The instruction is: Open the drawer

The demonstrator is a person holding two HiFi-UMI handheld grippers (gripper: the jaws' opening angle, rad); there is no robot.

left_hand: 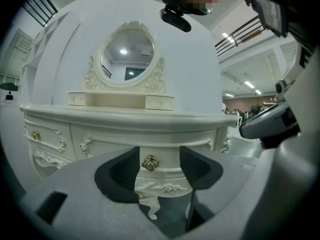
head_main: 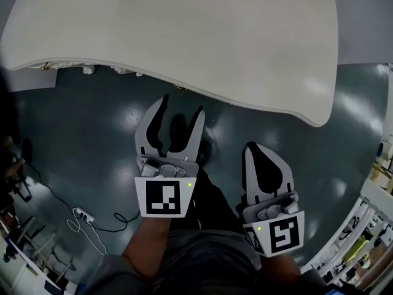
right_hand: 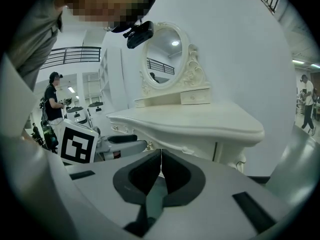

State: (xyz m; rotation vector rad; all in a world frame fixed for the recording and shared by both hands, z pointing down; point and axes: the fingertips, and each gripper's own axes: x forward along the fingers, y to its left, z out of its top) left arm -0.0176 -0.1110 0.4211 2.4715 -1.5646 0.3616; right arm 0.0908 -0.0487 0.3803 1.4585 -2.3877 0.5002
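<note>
A white carved dressing table (head_main: 184,29) stands in front of me, its top filling the upper head view. In the left gripper view a gold rose-shaped knob (left_hand: 150,162) on the centre drawer front (left_hand: 165,158) shows straight ahead between the jaws, still some way off. My left gripper (head_main: 183,104) (left_hand: 159,154) is open with nothing between its fingers, just below the table's front edge. My right gripper (head_main: 252,146) (right_hand: 161,153) hangs lower right, shut on nothing, its tips touching. From the right gripper view the table (right_hand: 200,121) lies ahead and slightly to the left.
An oval mirror (left_hand: 127,59) and small top drawers (left_hand: 159,102) stand on the table. Another gold knob (left_hand: 35,134) marks the left drawer. A cable with a power strip (head_main: 83,214) lies on the dark floor at left. Shelving (head_main: 368,226) stands at right. A person (right_hand: 51,104) stands far off.
</note>
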